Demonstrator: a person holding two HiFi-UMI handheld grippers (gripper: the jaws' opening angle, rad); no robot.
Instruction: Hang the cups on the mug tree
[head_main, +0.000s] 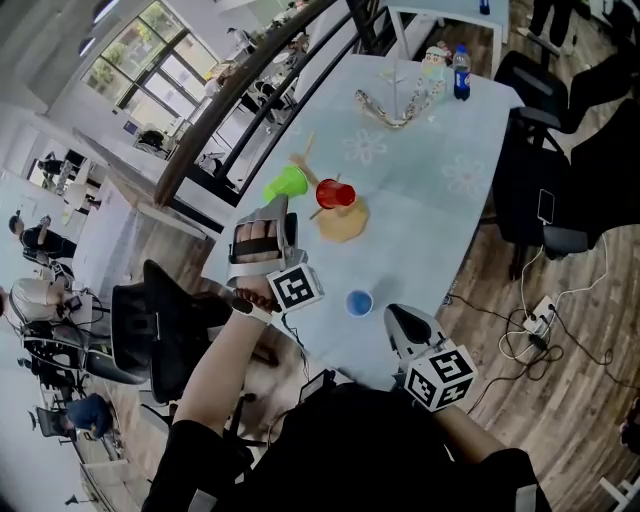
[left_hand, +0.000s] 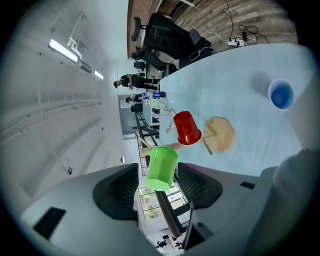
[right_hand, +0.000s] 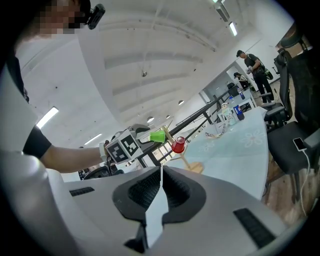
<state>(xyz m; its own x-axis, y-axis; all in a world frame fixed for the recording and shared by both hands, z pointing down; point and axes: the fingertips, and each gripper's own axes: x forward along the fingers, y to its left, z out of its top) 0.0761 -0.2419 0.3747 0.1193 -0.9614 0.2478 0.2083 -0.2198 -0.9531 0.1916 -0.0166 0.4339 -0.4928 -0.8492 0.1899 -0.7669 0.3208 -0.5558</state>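
A wooden mug tree (head_main: 343, 222) (left_hand: 220, 134) (right_hand: 192, 166) stands on the pale blue table (head_main: 430, 180). A red cup (head_main: 335, 193) (left_hand: 187, 128) (right_hand: 178, 145) hangs on one peg. The green cup (head_main: 285, 183) (left_hand: 162, 167) (right_hand: 157, 136) sits on another peg. My left gripper (head_main: 272, 205) (left_hand: 159, 186) (right_hand: 146, 135) is open around the green cup's near end, with a gap at one pad. A blue cup (head_main: 359, 302) (left_hand: 281, 95) stands upright on the table near me. My right gripper (head_main: 396, 314) (right_hand: 161, 187) is shut on nothing, low by the table's near edge.
A bottle (head_main: 460, 72) and a coiled strap (head_main: 385, 108) lie at the table's far end. Black office chairs (head_main: 540, 190) stand to the right and another chair (head_main: 150, 330) to the left. Cables and a power strip (head_main: 540, 315) lie on the wooden floor.
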